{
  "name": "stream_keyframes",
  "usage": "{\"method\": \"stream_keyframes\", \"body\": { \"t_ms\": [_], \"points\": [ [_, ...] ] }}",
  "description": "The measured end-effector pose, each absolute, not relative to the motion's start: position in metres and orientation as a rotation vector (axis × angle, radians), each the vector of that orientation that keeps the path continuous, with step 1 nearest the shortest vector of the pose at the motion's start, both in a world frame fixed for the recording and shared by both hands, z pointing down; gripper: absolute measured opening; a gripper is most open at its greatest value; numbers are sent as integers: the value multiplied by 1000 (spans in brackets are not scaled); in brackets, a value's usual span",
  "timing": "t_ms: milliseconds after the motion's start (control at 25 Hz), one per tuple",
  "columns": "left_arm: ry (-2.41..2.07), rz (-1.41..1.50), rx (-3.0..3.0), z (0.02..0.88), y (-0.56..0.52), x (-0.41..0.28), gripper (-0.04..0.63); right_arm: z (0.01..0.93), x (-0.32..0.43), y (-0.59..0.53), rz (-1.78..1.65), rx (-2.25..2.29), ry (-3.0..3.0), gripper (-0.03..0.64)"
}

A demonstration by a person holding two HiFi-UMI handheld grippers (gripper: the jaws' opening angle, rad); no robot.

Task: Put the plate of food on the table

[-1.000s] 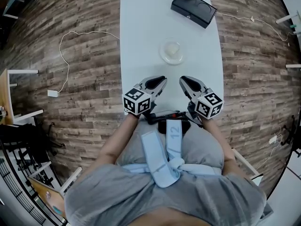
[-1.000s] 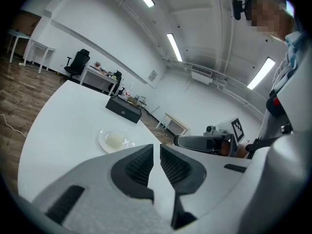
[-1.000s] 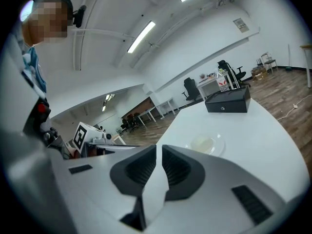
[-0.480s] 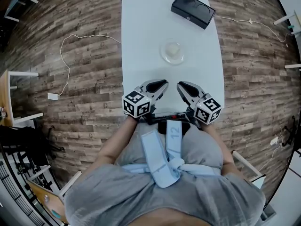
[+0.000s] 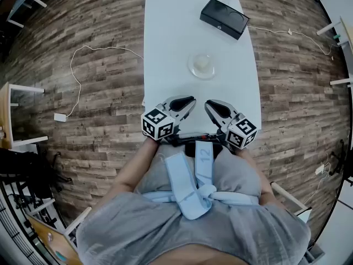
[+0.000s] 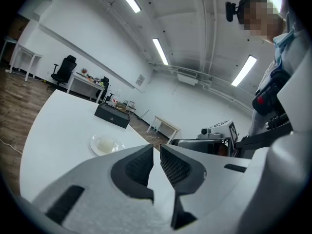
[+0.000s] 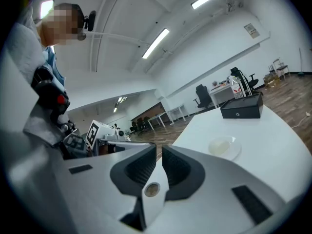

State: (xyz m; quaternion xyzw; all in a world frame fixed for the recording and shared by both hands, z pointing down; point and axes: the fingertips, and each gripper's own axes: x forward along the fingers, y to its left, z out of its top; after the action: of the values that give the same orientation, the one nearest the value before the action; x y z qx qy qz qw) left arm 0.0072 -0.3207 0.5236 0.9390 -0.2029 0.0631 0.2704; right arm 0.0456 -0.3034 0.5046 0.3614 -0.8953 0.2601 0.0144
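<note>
1. Left gripper (image 5: 183, 100) first: its grey jaws are drawn almost together, with only a thin slit between the ribbed black pads and nothing in it. It sits low over the near edge of the long white table (image 5: 165, 48).
2. Right gripper (image 5: 212, 104), just beside it, is the same: jaws nearly closed, bare, carrying nothing. The two tips angle slightly toward each other.
3. Ahead of both tips, well apart from them, is the small clear round plate with a pale lump of food (image 5: 202, 65). It rests flat on the tabletop, untouched by either tool. It lies a little nearer the right gripper's line.
4. Farther out, beyond the plate, a black rectangular box (image 5: 224, 17) lies askew near the table's far end.
5. My read is that the placing step looks done. The plate is on the table and both grippers are empty and back by the person's body.
6. If anything remains, it calls for little more than keeping clear. Any regrasp would need the jaws opened wide and a forward reach to the rim.
</note>
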Motion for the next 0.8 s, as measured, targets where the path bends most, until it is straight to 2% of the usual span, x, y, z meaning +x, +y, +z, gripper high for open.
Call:
{"method": "stream_keyframes", "body": {
  "t_ms": [800],
  "points": [
    [-510,100,2609,516,-328,14,52,502,46,-312,649,1150,-2709,40]
  ]
}}
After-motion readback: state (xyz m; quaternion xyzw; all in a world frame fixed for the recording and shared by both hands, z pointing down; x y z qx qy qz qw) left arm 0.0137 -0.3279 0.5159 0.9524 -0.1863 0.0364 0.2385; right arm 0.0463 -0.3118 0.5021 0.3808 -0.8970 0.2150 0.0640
